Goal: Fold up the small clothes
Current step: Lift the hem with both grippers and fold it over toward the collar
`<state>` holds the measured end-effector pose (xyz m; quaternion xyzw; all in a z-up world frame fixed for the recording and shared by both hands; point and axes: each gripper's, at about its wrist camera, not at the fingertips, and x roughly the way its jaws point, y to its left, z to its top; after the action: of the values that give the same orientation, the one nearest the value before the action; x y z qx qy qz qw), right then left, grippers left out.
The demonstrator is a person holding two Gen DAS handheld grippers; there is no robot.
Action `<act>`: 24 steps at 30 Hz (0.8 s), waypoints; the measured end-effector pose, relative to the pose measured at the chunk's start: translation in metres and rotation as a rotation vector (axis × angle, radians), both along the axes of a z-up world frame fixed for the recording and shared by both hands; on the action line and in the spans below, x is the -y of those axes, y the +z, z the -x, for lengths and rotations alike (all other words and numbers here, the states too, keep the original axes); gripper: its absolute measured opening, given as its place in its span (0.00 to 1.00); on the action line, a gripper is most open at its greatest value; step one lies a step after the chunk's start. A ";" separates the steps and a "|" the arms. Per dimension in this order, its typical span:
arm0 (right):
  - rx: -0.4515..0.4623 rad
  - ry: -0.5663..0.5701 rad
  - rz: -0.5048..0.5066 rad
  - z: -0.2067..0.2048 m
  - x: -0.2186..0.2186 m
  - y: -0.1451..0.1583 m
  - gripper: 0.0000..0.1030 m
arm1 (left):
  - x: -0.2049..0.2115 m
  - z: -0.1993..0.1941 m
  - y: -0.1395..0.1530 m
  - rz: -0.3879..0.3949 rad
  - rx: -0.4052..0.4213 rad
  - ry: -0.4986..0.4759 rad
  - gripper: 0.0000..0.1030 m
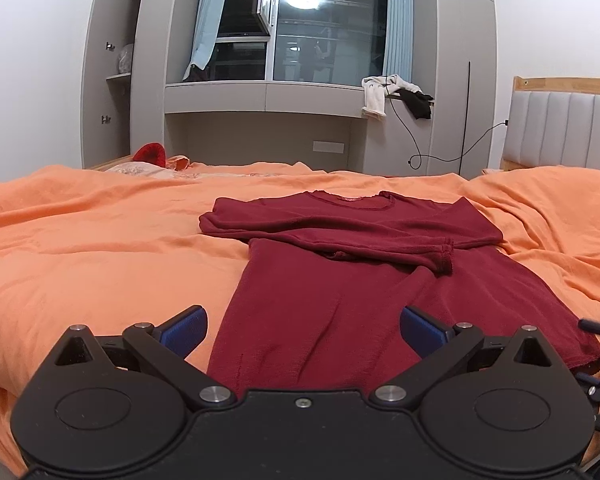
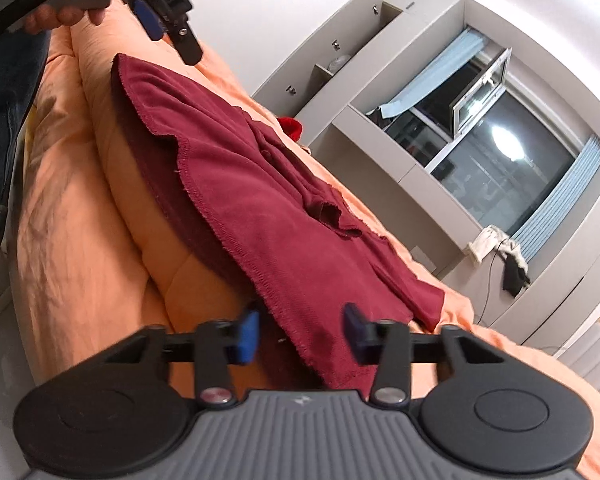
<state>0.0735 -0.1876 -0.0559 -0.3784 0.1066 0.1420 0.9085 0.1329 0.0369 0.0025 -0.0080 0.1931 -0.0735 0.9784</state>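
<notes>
A dark red long-sleeved shirt point(image 1: 340, 272) lies flat on the orange bedspread point(image 1: 100, 240), its sleeves folded across the chest and its hem toward me. My left gripper point(image 1: 304, 330) is open, its blue pads either side of the hem's left part, just above the cloth. In the right wrist view the shirt point(image 2: 260, 208) runs away from me. My right gripper point(image 2: 302, 334) is open with the hem's right corner between its blue pads. The left gripper point(image 2: 160, 20) shows at the top left, held in a hand.
A grey wardrobe and window unit point(image 1: 268, 96) stands behind the bed, with clothes point(image 1: 396, 96) hanging on its ledge. A padded headboard point(image 1: 564, 128) is at the right. A red item point(image 1: 150, 153) lies at the bed's far edge. The person's leg point(image 2: 4, 120) stands at the bed's side.
</notes>
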 end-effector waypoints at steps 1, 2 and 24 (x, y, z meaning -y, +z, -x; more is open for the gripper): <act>-0.004 -0.001 0.007 0.000 0.000 -0.002 0.40 | 0.000 0.000 0.000 0.001 -0.001 -0.001 0.99; -0.008 -0.003 0.013 -0.002 -0.002 -0.003 0.39 | 0.000 -0.001 0.000 0.001 -0.002 -0.005 0.99; -0.107 -0.110 -0.479 0.015 0.071 0.088 0.05 | 0.085 0.017 -0.044 -0.491 -0.043 -0.314 0.99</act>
<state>0.0586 -0.2582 0.0321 -0.1380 0.1383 0.1334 0.9716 0.1155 -0.0476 -0.0419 0.2573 0.2245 -0.1751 0.9234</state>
